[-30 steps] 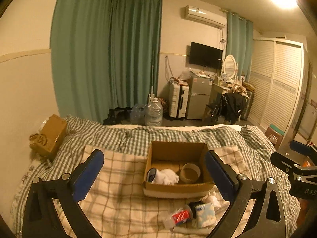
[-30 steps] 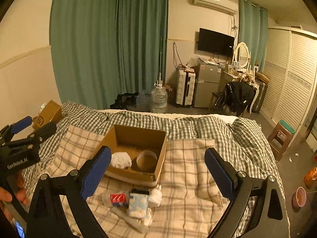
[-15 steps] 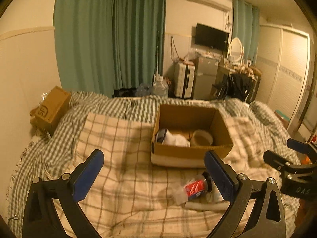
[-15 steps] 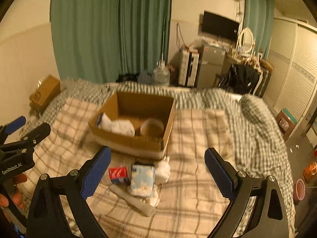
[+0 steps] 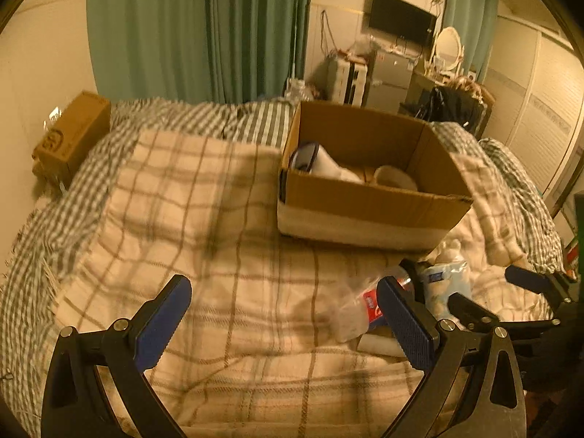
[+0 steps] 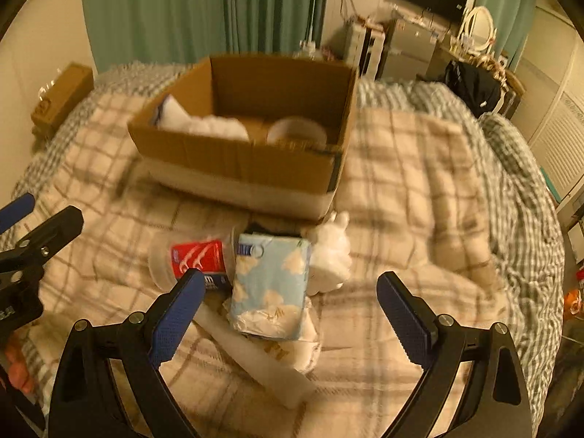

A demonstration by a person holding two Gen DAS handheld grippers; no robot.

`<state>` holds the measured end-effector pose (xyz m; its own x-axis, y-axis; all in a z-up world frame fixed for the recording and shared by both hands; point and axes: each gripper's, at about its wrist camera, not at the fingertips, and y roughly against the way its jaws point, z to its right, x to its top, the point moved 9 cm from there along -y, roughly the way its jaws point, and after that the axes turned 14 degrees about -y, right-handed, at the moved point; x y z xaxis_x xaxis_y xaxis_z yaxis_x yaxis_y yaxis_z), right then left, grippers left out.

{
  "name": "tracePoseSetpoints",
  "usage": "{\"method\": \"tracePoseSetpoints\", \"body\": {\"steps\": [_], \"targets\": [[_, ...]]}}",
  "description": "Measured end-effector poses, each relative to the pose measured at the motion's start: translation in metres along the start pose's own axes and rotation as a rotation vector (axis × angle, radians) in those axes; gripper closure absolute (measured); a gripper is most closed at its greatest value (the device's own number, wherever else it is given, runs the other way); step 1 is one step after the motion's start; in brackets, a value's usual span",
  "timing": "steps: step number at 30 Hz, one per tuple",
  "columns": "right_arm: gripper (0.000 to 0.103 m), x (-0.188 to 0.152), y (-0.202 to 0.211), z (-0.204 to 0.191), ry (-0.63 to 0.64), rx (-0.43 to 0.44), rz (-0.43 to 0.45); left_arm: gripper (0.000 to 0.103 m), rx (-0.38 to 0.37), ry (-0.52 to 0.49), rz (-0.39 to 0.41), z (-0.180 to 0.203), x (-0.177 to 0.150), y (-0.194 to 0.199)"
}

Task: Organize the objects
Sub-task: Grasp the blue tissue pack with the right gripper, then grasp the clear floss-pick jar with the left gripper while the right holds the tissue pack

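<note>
Both hand-held grippers, left [image 5: 283, 314] and right [image 6: 290, 304], have dropped closer to the bed [image 6: 419, 189] over the last second, jaws wide and empty. Your pile, bottle [image 6: 193, 257] and tissue pack [image 6: 270, 284], lies before the box [image 6: 237, 160], nearest the right one.

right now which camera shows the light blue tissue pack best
The right wrist view: the light blue tissue pack lies unobstructed, in front of the cardboard box, its cloud print readable. In the left wrist view the pack sits toward the right side, partly hidden behind the left hand-held gripper.
</note>
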<state>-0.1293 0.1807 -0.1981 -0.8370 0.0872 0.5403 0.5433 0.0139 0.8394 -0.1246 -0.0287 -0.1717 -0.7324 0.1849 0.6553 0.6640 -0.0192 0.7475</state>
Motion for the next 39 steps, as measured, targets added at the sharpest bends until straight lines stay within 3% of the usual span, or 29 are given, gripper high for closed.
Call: {"method": "tracePoseSetpoints", "body": {"steps": [8,11,12,13,20,26,34,39], "targets": [[0.016,-0.011,-0.037,-0.007,0.011,0.01,-0.093,0.0,-0.017,0.006,-0.066,0.005,-0.01,-0.02],[0.033,-0.017,-0.049,-0.01,0.012,0.032,-0.138,0.0,-0.02,0.001,-0.086,0.008,-0.012,-0.024],[0.046,-0.019,-0.051,-0.009,0.009,0.037,-0.15,0.0,-0.021,0.001,-0.094,0.009,-0.013,-0.026],[0.052,-0.021,-0.054,-0.009,0.003,0.047,-0.164,0.0,-0.023,0.001,-0.099,0.01,-0.013,-0.027],[0.053,-0.006,-0.024,0.001,0.004,0.07,-0.092,0.0,-0.051,-0.01,-0.127,0.029,-0.008,-0.032],[0.053,0.012,-0.005,0.032,-0.032,0.028,-0.02,0.0,-0.096,-0.032,-0.16,0.058,0.0,-0.047],[0.053,0.018,-0.017,0.052,-0.094,0.047,-0.024,0.0,-0.163,-0.025,-0.242,0.09,-0.008,-0.082],[0.053,0.016,-0.024,0.052,-0.098,0.061,-0.028,0.0,-0.136,-0.044,-0.256,0.099,-0.007,-0.096]]}}
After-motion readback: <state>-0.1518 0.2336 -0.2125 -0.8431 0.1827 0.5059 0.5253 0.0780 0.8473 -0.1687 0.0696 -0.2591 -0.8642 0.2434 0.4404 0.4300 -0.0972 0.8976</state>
